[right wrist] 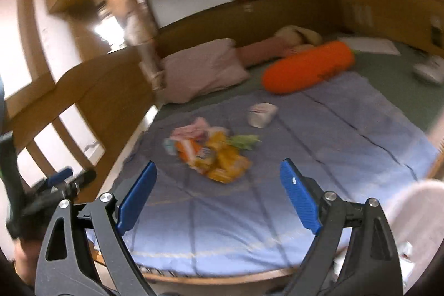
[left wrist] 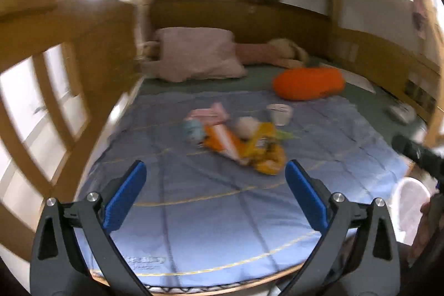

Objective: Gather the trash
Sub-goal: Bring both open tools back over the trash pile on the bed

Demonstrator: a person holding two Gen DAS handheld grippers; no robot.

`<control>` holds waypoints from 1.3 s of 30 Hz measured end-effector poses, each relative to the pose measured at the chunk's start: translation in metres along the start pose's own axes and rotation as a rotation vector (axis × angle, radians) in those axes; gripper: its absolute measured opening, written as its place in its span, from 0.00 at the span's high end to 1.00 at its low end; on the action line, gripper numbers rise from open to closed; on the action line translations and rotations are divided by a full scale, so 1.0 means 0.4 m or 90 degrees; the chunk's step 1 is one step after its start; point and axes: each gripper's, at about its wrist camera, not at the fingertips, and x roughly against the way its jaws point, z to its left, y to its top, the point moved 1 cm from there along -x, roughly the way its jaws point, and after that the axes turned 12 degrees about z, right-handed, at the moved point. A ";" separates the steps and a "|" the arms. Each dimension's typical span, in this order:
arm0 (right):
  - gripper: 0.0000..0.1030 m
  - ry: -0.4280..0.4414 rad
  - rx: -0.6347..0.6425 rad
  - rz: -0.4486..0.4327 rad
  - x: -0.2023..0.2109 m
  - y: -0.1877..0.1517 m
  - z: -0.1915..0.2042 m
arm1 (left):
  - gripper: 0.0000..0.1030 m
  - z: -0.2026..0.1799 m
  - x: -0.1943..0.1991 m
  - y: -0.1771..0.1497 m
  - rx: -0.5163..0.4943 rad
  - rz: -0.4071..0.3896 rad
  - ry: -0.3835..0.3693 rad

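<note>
Left wrist view: left gripper point(left wrist: 215, 171) hangs over the near end of the bed point(left wrist: 194, 226), blue fingers point(left wrist: 125, 196) spread wide w/ nothing between them; the trash pile point(left wrist: 236, 142) of orange/yellow wrappers lies mid-quilt ahead, white cup point(left wrist: 279, 114) just behind it, orange carrot pillow point(left wrist: 309, 83) and pink pillow point(left wrist: 199, 57) further back, white bin point(left wrist: 410, 207) at right edge. Right wrist view: right gripper point(right wrist: 218, 172) also spread wide and empty above the quilt, trash pile point(right wrist: 211, 154) ahead slightly left, cup point(right wrist: 262, 111) beyond it, left gripper point(right wrist: 65, 182) at the left edge.
</note>
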 end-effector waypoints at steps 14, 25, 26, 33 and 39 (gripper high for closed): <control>0.14 -0.038 0.058 0.034 -0.114 -0.005 0.088 | 0.03 0.051 -0.044 -0.049 0.063 0.039 -0.022; 0.14 -0.037 0.056 0.034 -0.125 -0.005 0.090 | 0.03 0.051 -0.051 -0.050 0.060 0.043 -0.022; 0.14 -0.035 0.053 0.036 -0.126 -0.003 0.087 | 0.03 0.050 -0.051 -0.050 0.061 0.044 -0.021; 0.14 -0.036 0.052 0.037 -0.130 -0.007 0.090 | 0.03 0.053 -0.049 -0.050 0.061 0.041 -0.022; 0.14 -0.035 0.050 0.037 -0.129 -0.008 0.089 | 0.03 0.051 -0.049 -0.050 0.059 0.043 -0.022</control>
